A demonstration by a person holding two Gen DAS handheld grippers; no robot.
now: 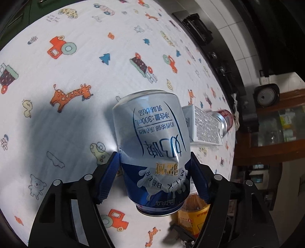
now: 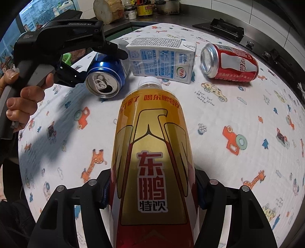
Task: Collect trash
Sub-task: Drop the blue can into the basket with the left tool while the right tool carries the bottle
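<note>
We see a white cloth [image 2: 219, 122] printed with cartoon giraffes and cars spread over the counter, a black stove [image 2: 221, 25] along its far edge. White tiled wall [image 2: 257, 13] behind; window [image 2: 28, 13] at left; wooden cabinet [image 1: 270, 137] to the side.

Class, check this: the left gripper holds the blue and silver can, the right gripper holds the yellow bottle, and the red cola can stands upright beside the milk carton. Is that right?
Not quite. The red cola can lies on its side beside the milk carton, as the right wrist view shows. The left gripper does hold the blue and silver can, and the right gripper the yellow bottle.
</note>
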